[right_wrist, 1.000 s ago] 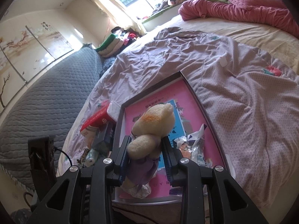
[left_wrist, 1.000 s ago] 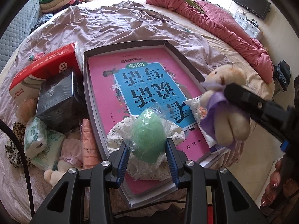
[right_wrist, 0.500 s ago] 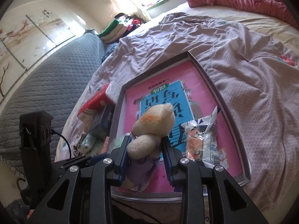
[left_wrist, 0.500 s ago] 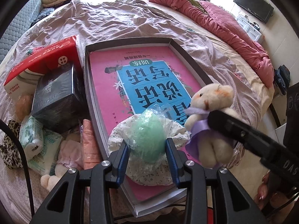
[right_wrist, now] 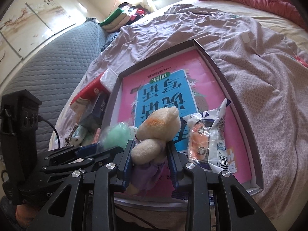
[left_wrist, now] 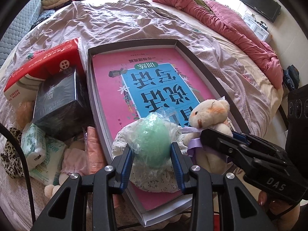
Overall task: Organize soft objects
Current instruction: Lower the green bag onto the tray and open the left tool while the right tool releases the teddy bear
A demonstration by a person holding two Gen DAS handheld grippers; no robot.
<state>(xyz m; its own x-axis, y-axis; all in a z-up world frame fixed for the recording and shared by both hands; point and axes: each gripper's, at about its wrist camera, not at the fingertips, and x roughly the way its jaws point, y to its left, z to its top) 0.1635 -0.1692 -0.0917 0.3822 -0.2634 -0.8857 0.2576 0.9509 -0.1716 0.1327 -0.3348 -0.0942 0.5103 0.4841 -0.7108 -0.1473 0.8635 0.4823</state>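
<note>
My left gripper (left_wrist: 151,152) is shut on a green egg-shaped sponge in clear plastic (left_wrist: 154,140), which rests on a white flowered cloth (left_wrist: 154,175) at the near end of the grey tray (left_wrist: 90,88). A pink and blue book (left_wrist: 150,84) fills that tray. Beside the sponge, on its right, my right gripper (right_wrist: 151,150) is shut on a cream teddy bear with a purple ribbon (right_wrist: 159,127), held low over the tray's near end. The bear (left_wrist: 209,115) and the right gripper (left_wrist: 217,134) also show in the left wrist view.
Left of the tray lie a red tissue box (left_wrist: 40,71), a black box (left_wrist: 57,104), tissue packs (left_wrist: 38,150), pink cloth (left_wrist: 94,152) and a leopard-print item (left_wrist: 9,157). A snack packet (right_wrist: 213,140) lies in the tray's right part. A lilac quilt (left_wrist: 107,21) and red blanket (left_wrist: 231,27) lie beyond.
The right gripper has come down and to the left with the bear, from above the tray's right edge to right beside the sponge. The left gripper stayed put on the sponge.
</note>
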